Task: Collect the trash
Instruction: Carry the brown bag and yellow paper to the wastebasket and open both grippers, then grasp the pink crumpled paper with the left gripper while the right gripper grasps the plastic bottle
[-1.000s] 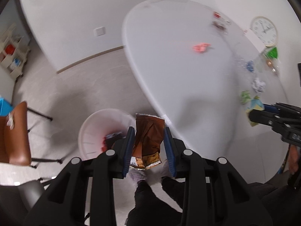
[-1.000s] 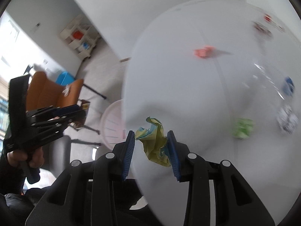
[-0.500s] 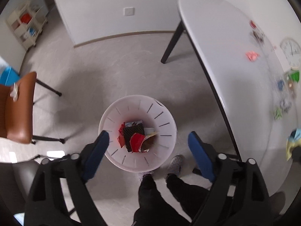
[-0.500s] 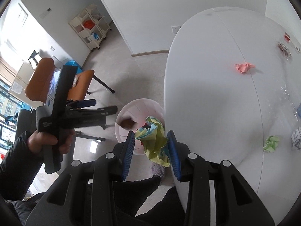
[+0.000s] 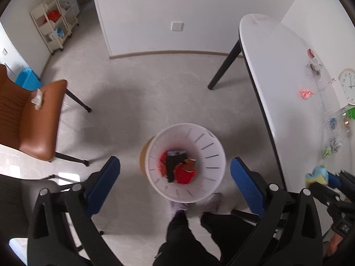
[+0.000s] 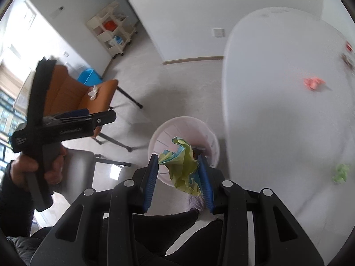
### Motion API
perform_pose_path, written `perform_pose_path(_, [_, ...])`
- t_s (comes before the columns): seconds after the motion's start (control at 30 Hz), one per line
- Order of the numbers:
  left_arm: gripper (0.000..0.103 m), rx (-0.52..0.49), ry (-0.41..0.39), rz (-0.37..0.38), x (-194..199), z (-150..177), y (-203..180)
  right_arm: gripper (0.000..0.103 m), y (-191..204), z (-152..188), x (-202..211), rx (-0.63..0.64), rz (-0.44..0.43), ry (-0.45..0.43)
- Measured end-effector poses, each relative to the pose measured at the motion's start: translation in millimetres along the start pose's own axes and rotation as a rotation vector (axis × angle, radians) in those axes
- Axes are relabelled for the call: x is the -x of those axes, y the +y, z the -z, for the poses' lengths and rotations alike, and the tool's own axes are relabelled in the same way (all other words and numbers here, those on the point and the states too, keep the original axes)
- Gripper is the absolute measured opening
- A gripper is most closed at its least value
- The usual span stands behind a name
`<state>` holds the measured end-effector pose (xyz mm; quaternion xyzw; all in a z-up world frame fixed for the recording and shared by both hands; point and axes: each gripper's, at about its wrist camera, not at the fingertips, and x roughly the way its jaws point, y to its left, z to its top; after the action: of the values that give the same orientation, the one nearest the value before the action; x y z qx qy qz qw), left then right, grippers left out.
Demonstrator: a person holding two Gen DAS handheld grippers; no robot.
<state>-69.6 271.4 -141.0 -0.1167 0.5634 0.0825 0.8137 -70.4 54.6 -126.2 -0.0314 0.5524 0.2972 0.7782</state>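
A white slotted trash bin point(image 5: 210, 153) stands on the floor beside the table, with red, black and brown wrappers point(image 5: 177, 166) inside. My left gripper point(image 5: 175, 177) is open and empty, above the bin. My right gripper point(image 6: 179, 173) is shut on a crumpled yellow-green and blue paper point(image 6: 183, 166), held above the near rim of the bin point(image 6: 159, 133). The paper also shows in the left wrist view point(image 5: 317, 176). The left gripper shows in the right wrist view point(image 6: 97, 117).
A white oval table point(image 5: 288, 77) is at the right with a pink paper point(image 5: 306, 93), a green paper point(image 6: 340, 173), plastic wrappers point(image 5: 332, 122) and a clock point(image 5: 348, 86). A brown chair point(image 5: 33, 119) stands at the left. My legs and feet point(image 5: 177, 208) are just below the bin.
My left gripper opened and the brown snack bag dropped into the bin. My right gripper carried the crumpled paper from over the table to above the bin.
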Motion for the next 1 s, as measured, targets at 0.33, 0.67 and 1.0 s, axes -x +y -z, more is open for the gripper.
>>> perform_pose_path(0.33, [0.095, 0.066, -0.032, -0.034, 25.1, 15.3, 26.2, 0.087, 22.6, -27.2, -39.2, 0.017, -0.016, -0.010])
perform_pose_path(0.67, [0.095, 0.052, -0.039, 0.012, 30.0, 11.6, 11.4, 0.100, -10.8, -9.3, -2.4, -0.162, 0.042, -0.054])
perform_pose_path(1.0, [0.095, -0.086, -0.040, 0.068, 30.3, -4.7, -35.9, 0.100, -44.3, 19.4, 21.1, -0.293, 0.103, -0.075])
